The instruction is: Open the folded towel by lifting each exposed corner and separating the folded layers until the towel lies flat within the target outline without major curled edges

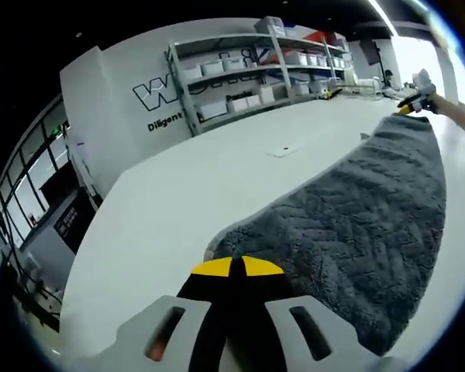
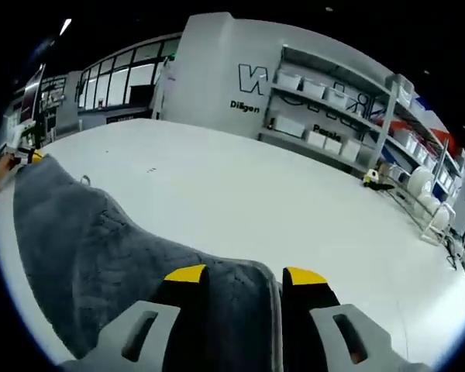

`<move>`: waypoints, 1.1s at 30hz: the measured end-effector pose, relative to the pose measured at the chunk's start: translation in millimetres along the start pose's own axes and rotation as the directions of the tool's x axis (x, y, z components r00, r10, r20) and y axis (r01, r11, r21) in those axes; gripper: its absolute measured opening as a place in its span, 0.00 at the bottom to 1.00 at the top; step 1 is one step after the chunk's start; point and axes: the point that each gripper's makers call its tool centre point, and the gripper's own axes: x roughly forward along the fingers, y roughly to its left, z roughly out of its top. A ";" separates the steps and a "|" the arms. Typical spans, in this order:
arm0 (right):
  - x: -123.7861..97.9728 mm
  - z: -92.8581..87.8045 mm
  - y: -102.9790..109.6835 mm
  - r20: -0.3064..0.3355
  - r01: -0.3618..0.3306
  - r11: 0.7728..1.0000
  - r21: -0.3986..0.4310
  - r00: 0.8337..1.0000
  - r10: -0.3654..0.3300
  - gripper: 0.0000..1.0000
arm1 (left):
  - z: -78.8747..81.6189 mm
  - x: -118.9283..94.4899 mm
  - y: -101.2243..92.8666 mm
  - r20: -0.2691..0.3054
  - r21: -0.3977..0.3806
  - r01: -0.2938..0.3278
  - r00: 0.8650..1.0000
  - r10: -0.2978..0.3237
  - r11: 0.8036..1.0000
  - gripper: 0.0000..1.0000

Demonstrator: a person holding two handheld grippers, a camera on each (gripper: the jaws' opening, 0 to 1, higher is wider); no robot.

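Left tongs (image 1: 236,267): the two yellow-tipped jaws are pressed together on one corner of the grey towel (image 1: 349,232). From that pinched corner the towel runs away across the white worktop (image 1: 201,194) as a long raised band, its herringbone-textured pile facing the camera. At the band's far end, near the far right corner of the worktop, the right tongs (image 1: 412,105) show in the left gripper view at the opposite corner of the towel, with part of a person's arm behind them.

Right tongs (image 2: 244,275): the jaws stand spread, one at each side of a towel (image 2: 101,248) corner, and the towel edge lies in the gap between them. Whether the jaws actually press on the cloth cannot be told. The towel extends left from these tongs, draped and slightly sagging, toward the left tongs (image 2: 32,157), which show in the right gripper view at the far end of the band.

Towel position: held up between the two tongs along one edge, above the worktop (image 2: 294,201).

Surroundings: metal shelving (image 1: 256,70) with white bins stands against a white wall behind the worktop. Dark lettering marks the wall (image 2: 248,85). Large windows (image 2: 124,81) line the adjoining side of the room.
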 end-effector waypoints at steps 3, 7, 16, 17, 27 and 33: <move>7.0 -4.6 -1.3 -0.012 0.000 1.000 0.008 1.000 0.000 0.28 | 0.2 1.0 0.8 -0.004 0.012 -0.005 1.000 0.005 1.000 0.02; 12.9 -16.4 2.2 -0.049 -0.010 1.000 0.013 0.999 0.010 0.26 | 0.3 1.3 1.2 -0.006 0.018 -0.008 1.000 0.008 1.000 0.02; 14.4 -17.8 16.9 -0.017 -0.059 0.998 0.004 0.998 0.059 0.02 | 0.5 0.9 0.8 -0.008 0.029 -0.015 1.000 0.016 0.999 0.02; 13.2 -17.5 16.8 -0.017 -0.057 0.998 -0.001 0.998 0.057 0.02 | 0.6 0.7 0.7 -0.008 0.030 -0.016 1.000 0.016 0.999 0.02; -5.9 -6.5 11.3 0.045 -0.036 0.999 -0.001 0.998 0.036 0.00 | 7.3 -4.5 3.7 0.026 0.026 -0.029 0.999 0.028 0.999 0.02; -24.5 -2.5 8.3 0.065 -0.020 1.000 -0.014 0.998 0.020 0.00 | 15.8 -18.6 3.0 0.038 0.035 -0.050 0.998 0.049 0.998 0.02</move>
